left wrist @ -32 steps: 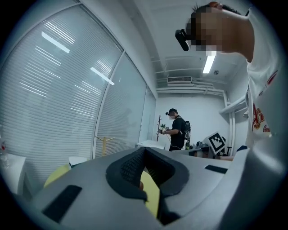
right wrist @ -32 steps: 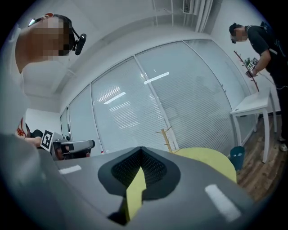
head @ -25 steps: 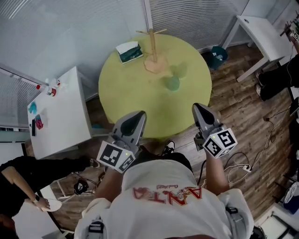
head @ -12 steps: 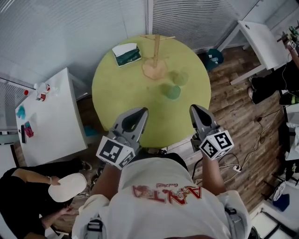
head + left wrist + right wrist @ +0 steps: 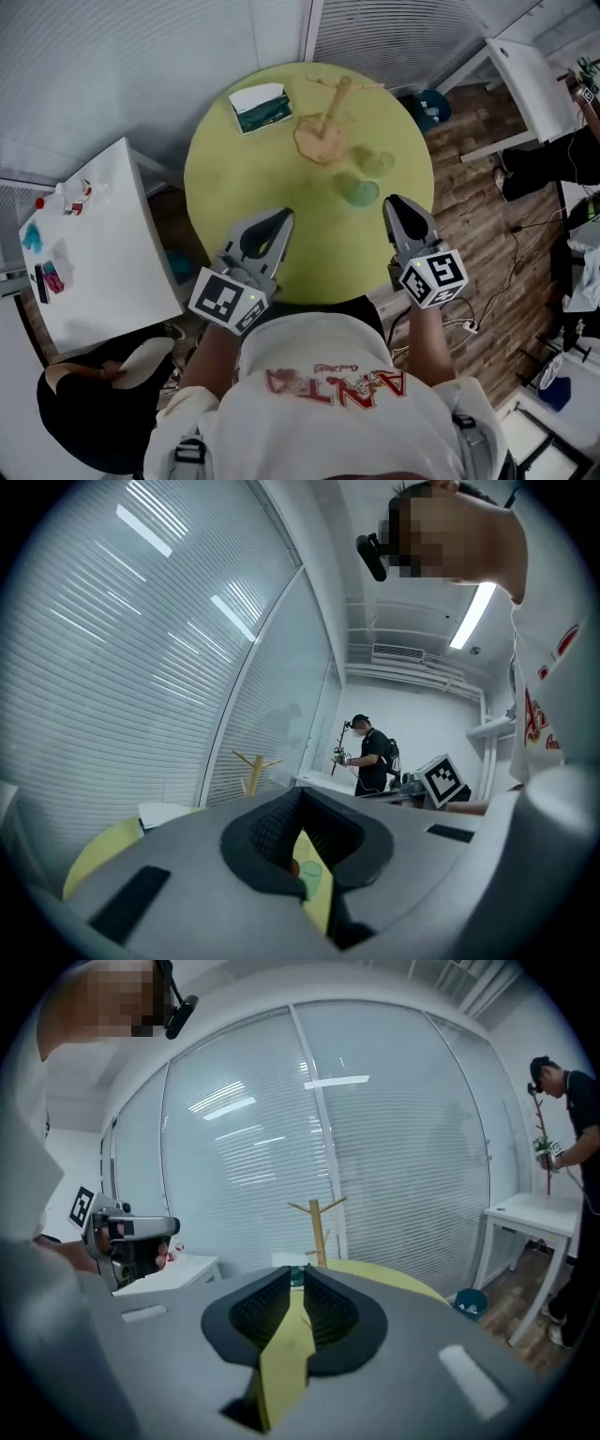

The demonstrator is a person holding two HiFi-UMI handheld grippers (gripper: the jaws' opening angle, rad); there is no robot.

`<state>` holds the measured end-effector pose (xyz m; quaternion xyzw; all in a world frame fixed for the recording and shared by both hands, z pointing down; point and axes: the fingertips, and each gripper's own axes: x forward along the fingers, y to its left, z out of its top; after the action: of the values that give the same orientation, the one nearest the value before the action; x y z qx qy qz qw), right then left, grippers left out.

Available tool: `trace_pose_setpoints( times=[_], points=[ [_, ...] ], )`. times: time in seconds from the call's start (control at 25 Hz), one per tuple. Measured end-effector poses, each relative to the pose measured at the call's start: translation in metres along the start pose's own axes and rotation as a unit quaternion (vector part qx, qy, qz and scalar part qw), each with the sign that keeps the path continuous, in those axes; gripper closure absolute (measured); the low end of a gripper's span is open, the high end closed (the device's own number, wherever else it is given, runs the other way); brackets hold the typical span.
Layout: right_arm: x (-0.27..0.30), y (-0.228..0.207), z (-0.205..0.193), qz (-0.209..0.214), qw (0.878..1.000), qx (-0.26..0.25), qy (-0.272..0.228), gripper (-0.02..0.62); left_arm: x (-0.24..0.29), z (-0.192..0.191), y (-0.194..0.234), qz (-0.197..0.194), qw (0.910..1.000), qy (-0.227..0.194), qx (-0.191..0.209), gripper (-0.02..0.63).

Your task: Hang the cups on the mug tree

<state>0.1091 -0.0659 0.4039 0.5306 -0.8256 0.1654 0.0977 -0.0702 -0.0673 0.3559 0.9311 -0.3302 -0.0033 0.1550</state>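
"Any writing?"
"Red 'ANTA' on the white shirt (image 5: 328,412). Two translucent green cups (image 5: 359,192) stood on the round yellow-green table (image 5: 244,178), near-right of the wooden mug tree (image 5: 330,117)."
"Tools?"
"Left gripper (image 5: 281,216) and right gripper (image 5: 394,202) were pressed together, empty."

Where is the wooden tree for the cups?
In the head view, the mug tree stands on the far side of the round yellow table, just right of the green-and-white box, with two green cups a little nearer the person.
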Motion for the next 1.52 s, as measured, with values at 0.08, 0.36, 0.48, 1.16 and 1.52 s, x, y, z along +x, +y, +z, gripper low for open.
trace_pose_setpoints(
  times=[0.08, 0.36, 0.48, 1.16, 1.52],
  points=[
    [0.011, -0.013, -0.009, -0.001, 1.0, -0.005, 0.023, 0.517, 0.006, -0.003, 0.005, 0.006, 1.0, 0.005, -0.003, 0.597],
    [0.052, -0.057, -0.08, 0.013, 0.986, -0.059, 0.158, 0.332, 0.026, -0.016, 0.007, 0.041, 0.9989, 0.018, -0.014, 0.597],
    [0.074, -0.069, -0.123, 0.023, 0.972, -0.076, 0.221, 0.305, 0.035, -0.025, 0.004, 0.051, 0.9981, 0.029, -0.017, 0.597],
    [0.112, -0.087, -0.194, 0.032, 0.954, -0.094, 0.282, 0.308, 0.037, -0.05, 0.005, 0.089, 0.9937, 0.052, -0.043, 0.597],
    [0.093, -0.119, -0.068, 0.045, 0.984, 0.147, 0.093, 0.31, 0.045, -0.05, 0.003, 0.076, 0.9947, 0.048, -0.05, 0.597]
  ],
)
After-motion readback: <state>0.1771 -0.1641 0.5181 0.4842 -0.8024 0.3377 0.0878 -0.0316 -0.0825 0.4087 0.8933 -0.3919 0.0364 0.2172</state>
